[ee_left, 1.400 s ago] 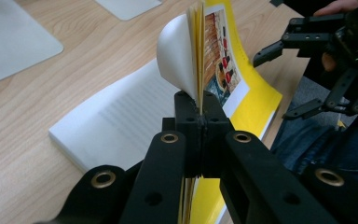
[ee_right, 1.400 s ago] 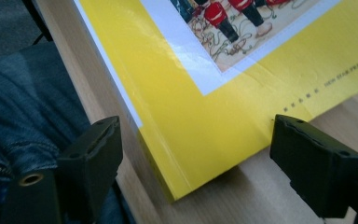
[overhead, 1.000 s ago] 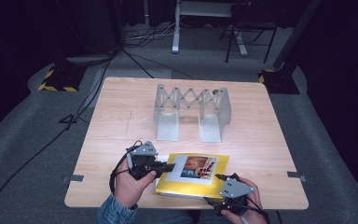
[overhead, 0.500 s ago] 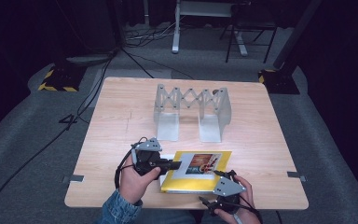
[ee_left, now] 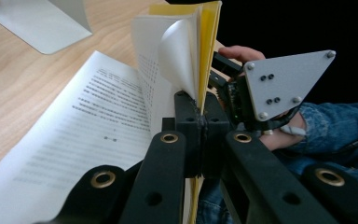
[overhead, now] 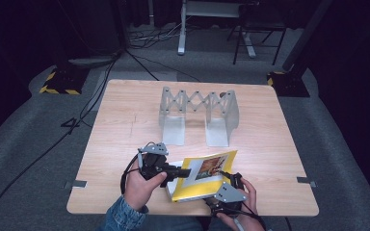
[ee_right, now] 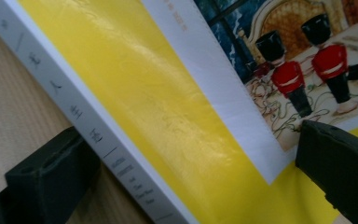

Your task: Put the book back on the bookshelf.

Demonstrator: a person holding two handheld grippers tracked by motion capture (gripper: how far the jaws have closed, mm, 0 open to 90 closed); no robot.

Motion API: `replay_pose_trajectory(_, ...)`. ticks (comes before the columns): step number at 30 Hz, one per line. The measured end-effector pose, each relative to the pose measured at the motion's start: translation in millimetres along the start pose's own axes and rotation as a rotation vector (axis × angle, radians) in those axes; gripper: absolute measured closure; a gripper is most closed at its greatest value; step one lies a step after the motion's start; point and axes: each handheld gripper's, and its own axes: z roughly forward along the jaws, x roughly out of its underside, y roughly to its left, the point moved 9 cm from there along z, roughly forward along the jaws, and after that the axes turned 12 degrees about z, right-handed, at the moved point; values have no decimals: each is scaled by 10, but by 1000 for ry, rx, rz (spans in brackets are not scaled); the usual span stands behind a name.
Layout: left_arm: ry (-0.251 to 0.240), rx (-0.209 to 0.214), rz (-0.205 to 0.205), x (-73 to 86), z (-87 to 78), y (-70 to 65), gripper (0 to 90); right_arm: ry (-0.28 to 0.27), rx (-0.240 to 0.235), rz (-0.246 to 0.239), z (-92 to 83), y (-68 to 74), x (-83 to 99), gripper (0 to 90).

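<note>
Both tongs are worked at the yellow book [overhead: 203, 177] near the table's [overhead: 125, 125] front edge. Its cover and a few pages are clamped and lifted by the left gripper [overhead: 183, 172], pads shut on them, while printed pages lie flat beneath. At the book's spine the right gripper [overhead: 220, 195] is spread, jaws just opened, pressing nothing. Further back stands a grey folding rack [overhead: 198, 115].

Wooden table [overhead: 125, 130]: folding rack [overhead: 197, 115], yellow book [overhead: 197, 185].
</note>
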Motion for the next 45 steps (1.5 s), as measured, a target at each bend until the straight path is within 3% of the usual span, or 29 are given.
replay_pose_trajectory(4, -9, 29, -36, 22, 3, -23, 885, -31, 71, -50, 52, -29, -27, 0)
replay_pose_trajectory(13, -19, 56, -52, 29, -7, -48, 884, -60, 117, -98, 96, -32, -75, 18)
replay_pose_trajectory(15, -18, 50, -55, 34, -4, -34, 884, -50, 92, -121, 86, 4, -77, 219)
replay_pose_trajectory(16, -16, 54, -61, 41, 2, -32, 883, -35, 92, -159, 75, 18, -74, 319)
replay_pose_trajectory(17, -16, 54, -61, 41, 2, -32, 883, -35, 92, -159, 75, 18, -74, 319)
replay_pose_trajectory(19, -15, 48, -64, 48, 6, -15, 882, 2, 114, -263, 57, 49, -70, 485)
replay_pose_trajectory(24, -28, -5, -80, 51, -53, 70, 873, -4, 146, -372, 8, 75, -119, 615)
replay_pose_trajectory(28, -41, -58, -103, 64, -109, 162, 846, -5, 163, -444, -23, 89, -152, 669)
replay_pose_trajectory(30, -48, -108, -109, 75, -148, 234, 807, -7, 163, -470, -37, 108, -170, 688)
replay_pose_trajectory(31, -48, -108, -109, 75, -148, 234, 776, -7, 164, -482, -44, 114, -179, 697)
replay_pose_trajectory(34, -73, -218, -130, 93, -256, 382, 631, -14, 167, -501, -69, 121, -222, 724)
replay_pose_trajectory(40, -95, -387, -117, 124, -448, 568, 422, -24, 155, -481, -125, 91, -326, 760)
replay_pose_trajectory(42, -93, -434, -113, 146, -511, 612, 403, -20, 139, -465, -136, 78, -354, 761)
replay_pose_trajectory(43, -93, -434, -113, 146, -511, 612, 392, -14, 136, -462, -142, 75, -361, 762)
replay_pose_trajectory(44, -93, -482, -107, 176, -585, 667, 380, -15, 135, -458, -147, 73, -370, 762)
replay_pose_trajectory(45, -101, -495, -117, 191, -620, 685, 373, -13, 129, -460, -151, 70, -379, 762)
